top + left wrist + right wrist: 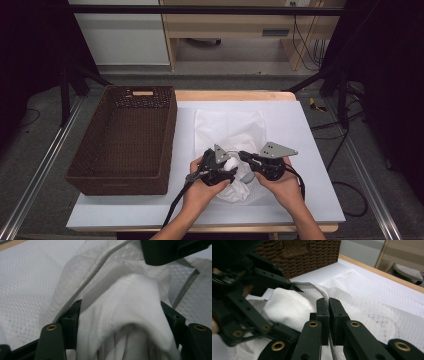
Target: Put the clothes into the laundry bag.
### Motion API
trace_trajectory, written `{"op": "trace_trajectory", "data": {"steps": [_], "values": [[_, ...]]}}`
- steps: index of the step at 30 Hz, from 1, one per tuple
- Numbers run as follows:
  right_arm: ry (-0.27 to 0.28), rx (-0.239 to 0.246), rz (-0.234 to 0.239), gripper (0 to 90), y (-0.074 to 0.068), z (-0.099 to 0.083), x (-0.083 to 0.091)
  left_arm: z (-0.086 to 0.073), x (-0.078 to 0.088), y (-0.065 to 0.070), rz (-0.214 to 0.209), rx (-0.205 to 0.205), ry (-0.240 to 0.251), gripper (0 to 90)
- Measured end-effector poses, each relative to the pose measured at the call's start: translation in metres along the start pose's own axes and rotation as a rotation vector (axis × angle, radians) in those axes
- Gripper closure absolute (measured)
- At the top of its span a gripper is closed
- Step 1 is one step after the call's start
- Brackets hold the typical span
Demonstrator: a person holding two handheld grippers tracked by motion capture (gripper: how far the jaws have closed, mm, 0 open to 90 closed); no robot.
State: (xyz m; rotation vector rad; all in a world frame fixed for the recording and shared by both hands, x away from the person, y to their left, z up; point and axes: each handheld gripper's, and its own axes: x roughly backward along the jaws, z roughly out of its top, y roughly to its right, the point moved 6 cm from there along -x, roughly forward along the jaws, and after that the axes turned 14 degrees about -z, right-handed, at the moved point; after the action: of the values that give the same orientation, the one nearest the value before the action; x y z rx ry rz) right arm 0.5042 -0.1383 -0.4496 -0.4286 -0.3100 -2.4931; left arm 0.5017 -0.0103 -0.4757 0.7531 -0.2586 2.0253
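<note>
A white mesh bag lies on the white sheet, its grey zipper edge lifted. My right gripper is shut on that zipper edge and holds the bag's mouth up. A bunched white garment bulges between the wide-set jaws of my left gripper, which stands open around it at the bag's mouth. In the high view both grippers meet over the garment near the table's front: left gripper, right gripper. A finger of the left gripper crosses the right gripper view.
A dark brown wicker basket stands at the left of the table, close to my left hand; its wall rises behind the bag. The wooden table edge runs past the mesh. Cables trail from both grippers toward the front edge.
</note>
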Motion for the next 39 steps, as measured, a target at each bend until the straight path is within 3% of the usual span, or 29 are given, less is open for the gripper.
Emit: {"op": "trace_trajectory", "data": {"steps": [4, 8, 9, 14, 22, 26, 27, 28, 30, 31, 33, 34, 35, 39], "values": [[-0.005, -0.01, -0.006, 87.0, 0.002, -0.002, 0.0, 0.002, 0.009, 0.006, -0.02, -0.008, 0.029, 30.2], [0.0, -0.021, -0.01, 87.1, 0.004, -0.003, 0.002, 0.003, 0.016, 0.012, -0.02, -0.042, 0.06, 29.1], [-0.001, -0.022, -0.011, 87.2, 0.004, -0.003, 0.002, 0.005, 0.019, 0.015, -0.021, -0.051, 0.088, 28.8], [-0.005, -0.019, -0.012, 87.2, 0.004, -0.005, 0.002, 0.008, 0.027, 0.02, -0.037, -0.053, 0.12, 25.6], [-0.003, -0.024, -0.013, 87.7, 0.003, -0.007, 0.005, 0.006, 0.054, 0.033, -0.075, -0.061, 0.194, 25.3], [0.0, -0.017, -0.014, 88.3, 0.0, -0.007, 0.007, -0.005, 0.07, 0.035, -0.08, -0.063, 0.182, 39.1], [0.0, -0.017, -0.014, 88.3, 0.0, -0.007, 0.007, -0.008, 0.074, 0.035, -0.08, -0.062, 0.178, 39.1], [0.002, -0.019, -0.014, 88.4, -0.002, -0.007, 0.008, -0.015, 0.08, 0.036, -0.091, -0.052, 0.167, 46.1], [0.003, -0.018, -0.015, 88.4, -0.002, -0.007, 0.009, -0.018, 0.083, 0.037, -0.093, -0.047, 0.167, 49.3], [0.006, -0.016, -0.017, 88.5, -0.003, -0.007, 0.01, -0.022, 0.086, 0.038, -0.093, -0.047, 0.164, 57.8], [0.007, -0.016, -0.02, 88.5, -0.003, -0.007, 0.01, -0.028, 0.089, 0.038, -0.093, -0.051, 0.162, 60.6], [0.011, -0.021, -0.023, 88.5, -0.004, -0.006, 0.011, -0.036, 0.088, 0.038, -0.096, -0.055, 0.123, 67.1], [0.011, -0.021, -0.023, 88.5, -0.004, -0.006, 0.011, -0.036, 0.088, 0.038, -0.096, -0.055, 0.123, 69.2], [0.013, -0.016, -0.026, 88.6, -0.007, -0.006, 0.011, -0.052, 0.087, 0.033, -0.129, 0.01, 0.078, 77.2]]}}
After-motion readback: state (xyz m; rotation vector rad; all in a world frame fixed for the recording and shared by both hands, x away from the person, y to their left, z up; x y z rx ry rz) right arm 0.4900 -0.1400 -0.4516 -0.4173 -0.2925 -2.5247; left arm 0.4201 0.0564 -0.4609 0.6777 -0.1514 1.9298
